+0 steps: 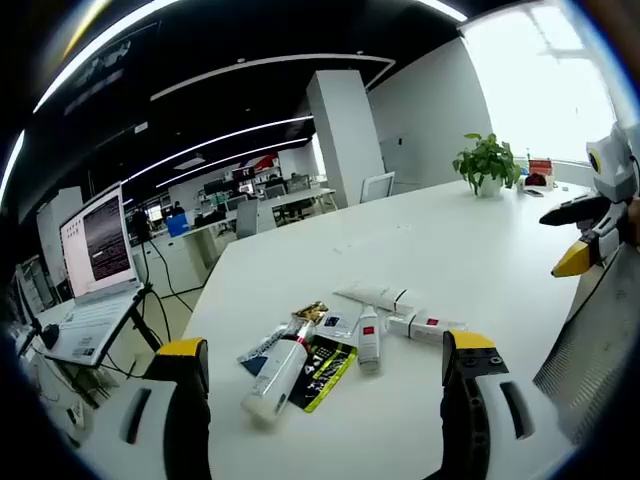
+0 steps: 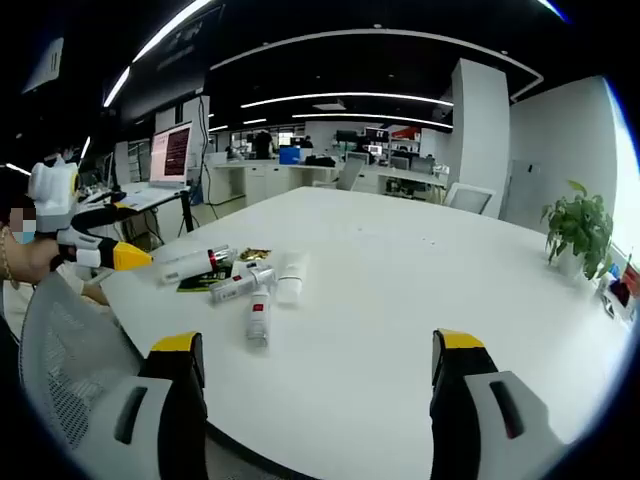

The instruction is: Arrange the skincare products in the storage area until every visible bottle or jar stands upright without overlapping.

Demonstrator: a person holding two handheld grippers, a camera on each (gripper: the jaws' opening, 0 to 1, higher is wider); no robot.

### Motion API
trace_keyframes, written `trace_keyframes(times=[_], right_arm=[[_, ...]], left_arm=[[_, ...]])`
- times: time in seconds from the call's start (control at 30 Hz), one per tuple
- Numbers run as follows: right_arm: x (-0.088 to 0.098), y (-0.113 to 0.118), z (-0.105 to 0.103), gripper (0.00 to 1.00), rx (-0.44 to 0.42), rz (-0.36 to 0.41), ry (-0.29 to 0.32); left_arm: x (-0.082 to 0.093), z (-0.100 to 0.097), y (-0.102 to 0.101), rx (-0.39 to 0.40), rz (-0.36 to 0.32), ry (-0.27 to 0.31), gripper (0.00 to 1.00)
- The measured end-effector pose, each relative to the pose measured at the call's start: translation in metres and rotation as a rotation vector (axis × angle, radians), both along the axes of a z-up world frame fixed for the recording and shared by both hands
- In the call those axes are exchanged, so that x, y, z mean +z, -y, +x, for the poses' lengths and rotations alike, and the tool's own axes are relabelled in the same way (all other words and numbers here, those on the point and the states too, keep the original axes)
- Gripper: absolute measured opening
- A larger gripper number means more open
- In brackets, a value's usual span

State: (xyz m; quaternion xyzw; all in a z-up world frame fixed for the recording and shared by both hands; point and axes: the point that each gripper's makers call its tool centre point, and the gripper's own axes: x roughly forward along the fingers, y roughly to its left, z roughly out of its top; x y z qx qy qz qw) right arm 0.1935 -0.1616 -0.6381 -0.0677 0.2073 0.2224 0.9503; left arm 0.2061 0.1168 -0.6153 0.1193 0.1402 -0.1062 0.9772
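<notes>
Several skincare products lie flat in a loose cluster on the white table [image 1: 430, 230]. A big white bottle [image 1: 278, 372] with a gold cap rests on a black-and-green sachet [image 1: 328, 372]. Beside it are a small white tube [image 1: 369, 338], a longer tube [image 1: 378, 296] and a red-labelled tube [image 1: 425, 326]. My left gripper [image 1: 326, 345] is open, hanging just short of the cluster. My right gripper [image 2: 320, 345] is open over bare table, with the bottle [image 2: 190, 264] and tubes [image 2: 258, 315] [image 2: 291, 276] farther ahead to the left. Each gripper also shows in the other's view, right gripper [image 1: 585, 235] and left gripper [image 2: 105, 238].
A potted plant [image 1: 487, 162] [image 2: 578, 230] stands near the table's far edge. A laptop [image 1: 95, 250] [image 2: 170, 152] sits on a stand beside the table. A mesh chair back [image 1: 590, 350] [image 2: 60, 350] stands close to the table's near edge.
</notes>
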Motion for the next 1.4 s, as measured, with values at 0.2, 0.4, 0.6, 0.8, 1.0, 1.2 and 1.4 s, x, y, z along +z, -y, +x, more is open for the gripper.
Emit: trace_keyframes(times=[0.2,0.4,0.6,0.8,1.0,1.2,1.4], right_arm=[[-0.007,-0.004,-0.003,0.94,0.024,0.029,-0.068],[-0.010,-0.006,-0.006,0.93,0.033,0.035,-0.105],[-0.015,-0.001,0.000,0.94,0.019,-0.013,-0.119],[-0.018,0.007,0.012,0.92,-0.009,-0.051,-0.138],[-0.024,-0.003,0.035,0.91,0.015,-0.078,-0.154],[-0.036,-0.020,0.041,0.91,0.069,-0.103,-0.176],[-0.043,-0.025,0.041,0.91,0.061,-0.090,-0.198]], left_arm=[[-0.005,0.001,-0.001,0.006,0.030,-0.024,0.89],[-0.007,0.001,-0.003,0.015,0.034,-0.031,0.89],[-0.009,0.000,0.002,-0.009,0.029,-0.042,0.88],[-0.012,0.000,0.008,-0.049,0.027,-0.062,0.88],[-0.012,0.003,0.000,-0.042,0.040,-0.054,0.87],[-0.017,0.003,-0.005,-0.027,0.037,-0.078,0.85],[-0.020,0.002,-0.003,-0.042,0.054,-0.082,0.84]])
